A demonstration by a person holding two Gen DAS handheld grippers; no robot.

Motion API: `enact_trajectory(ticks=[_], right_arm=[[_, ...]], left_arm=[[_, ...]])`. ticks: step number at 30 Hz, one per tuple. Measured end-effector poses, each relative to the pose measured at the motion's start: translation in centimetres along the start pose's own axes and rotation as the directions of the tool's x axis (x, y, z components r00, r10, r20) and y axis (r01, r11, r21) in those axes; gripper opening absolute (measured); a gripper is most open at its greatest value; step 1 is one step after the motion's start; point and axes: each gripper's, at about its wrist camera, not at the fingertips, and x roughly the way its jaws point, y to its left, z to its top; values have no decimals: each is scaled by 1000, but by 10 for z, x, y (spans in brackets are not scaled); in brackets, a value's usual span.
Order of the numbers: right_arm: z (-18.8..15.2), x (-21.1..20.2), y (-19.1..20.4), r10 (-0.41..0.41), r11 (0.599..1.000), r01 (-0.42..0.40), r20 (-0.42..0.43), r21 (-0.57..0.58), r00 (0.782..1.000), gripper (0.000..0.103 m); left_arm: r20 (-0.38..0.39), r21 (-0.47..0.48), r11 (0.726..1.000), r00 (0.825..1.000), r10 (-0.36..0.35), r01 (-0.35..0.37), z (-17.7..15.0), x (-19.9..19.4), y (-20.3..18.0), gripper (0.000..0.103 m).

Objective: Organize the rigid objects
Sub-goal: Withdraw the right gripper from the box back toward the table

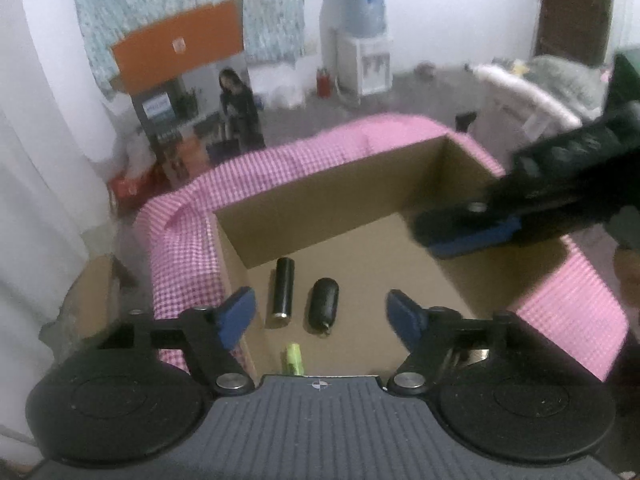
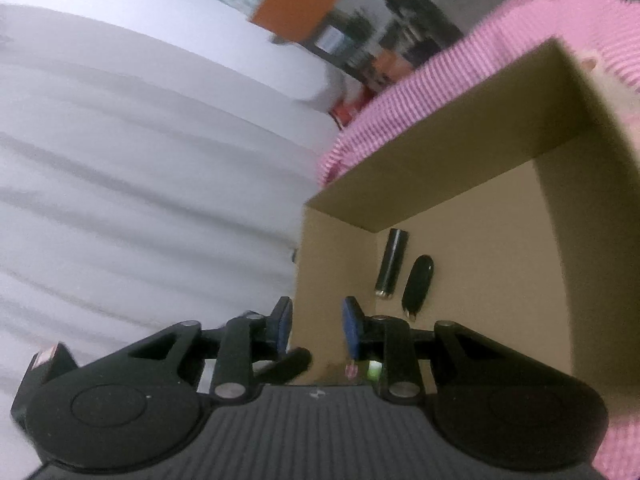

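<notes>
An open cardboard box (image 1: 360, 184) sits on a pink checked cloth (image 1: 184, 248). On its floor lie a black cylinder with a metal end (image 1: 283, 292), a black oval fob (image 1: 324, 307) and a small green item (image 1: 294, 360). My left gripper (image 1: 320, 312) is open and empty above the box's near edge, over the cylinder and fob. My right gripper (image 2: 316, 326) is open and empty, its fingers astride the box's left wall. It also shows in the left wrist view (image 1: 476, 232) over the box's right side. The cylinder (image 2: 390, 268), the fob (image 2: 418, 282) and the green item (image 2: 374, 370) show in the right wrist view.
The box wall (image 2: 336, 256) stands between my right fingers. A white curtain (image 2: 140, 160) hangs left. Across the room stand an orange-topped carton (image 1: 180, 52), a water dispenser (image 1: 362, 40) and a brown door (image 1: 576, 8).
</notes>
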Motion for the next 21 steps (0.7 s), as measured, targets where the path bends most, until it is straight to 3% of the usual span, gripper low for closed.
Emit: enact_trajectory(ticks=[1,3,5,14,17,21], right_arm=[[-11,-14,3,-1,1000,1,17,-23,1000,43],[-29,-34,7,-9,997,12,41,-76,999,45],[-50,-53,8,-23,992,30,57,-123,998,46],[-133,-100,-9,-70,980,85,87,-178,994,49],[-154,-96,-17,-73,983,83,69,-167,995,49],[-169,-74,-25,-98,980,102,28,-171,995,49]], left_arm=[[14,-8,1000,1000,-7,8,-6,-9,-1,81],[43,-21,999,999,-27,28,-18,-22,-4,93],[63,-30,998,997,-51,53,-33,-31,-8,99],[27,-148,971,982,-188,190,-103,-27,-23,100],[19,-181,962,979,-203,203,-129,-24,-28,100],[-11,-181,970,986,-167,162,-150,-16,-35,99]])
